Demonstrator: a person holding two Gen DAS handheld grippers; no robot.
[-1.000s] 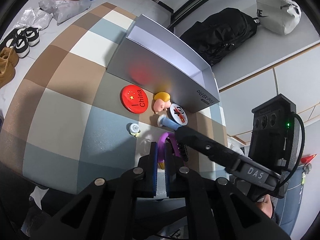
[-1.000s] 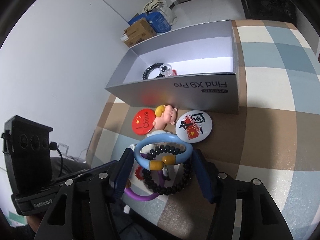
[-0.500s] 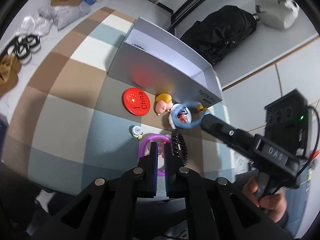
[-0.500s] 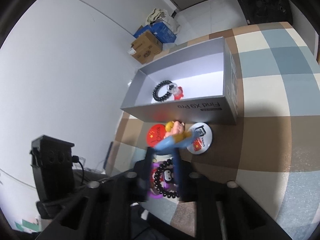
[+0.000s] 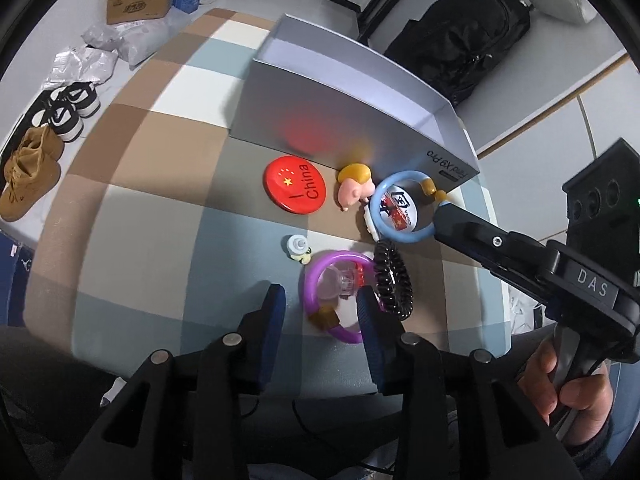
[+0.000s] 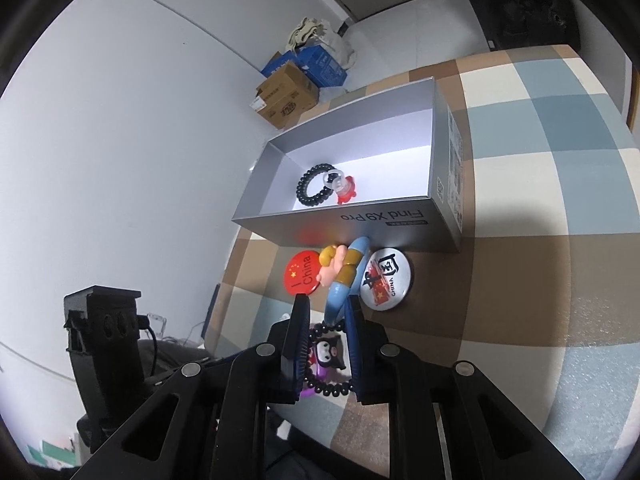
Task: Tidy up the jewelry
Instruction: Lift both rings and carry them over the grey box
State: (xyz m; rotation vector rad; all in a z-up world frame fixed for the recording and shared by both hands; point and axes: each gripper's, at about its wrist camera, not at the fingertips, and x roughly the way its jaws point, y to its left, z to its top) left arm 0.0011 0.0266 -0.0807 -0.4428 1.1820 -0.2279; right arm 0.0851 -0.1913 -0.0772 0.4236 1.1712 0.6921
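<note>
Holding a black beaded bracelet [image 6: 313, 191] and a clear-and-red charm [image 6: 343, 191], the open silver cardboard box [image 6: 444, 220] sits on the table. Right tongs [image 6: 325, 312] grip the light-blue plastic bangle [image 5: 404, 207]; left tongs [image 5: 320, 304] gape wide around the purple bangle [image 5: 338, 292], partly hidden.

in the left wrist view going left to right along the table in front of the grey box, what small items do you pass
red China badge → blond pig-faced figurine → blue bangle held up over the white China badge by the right hand-held gripper
</note>
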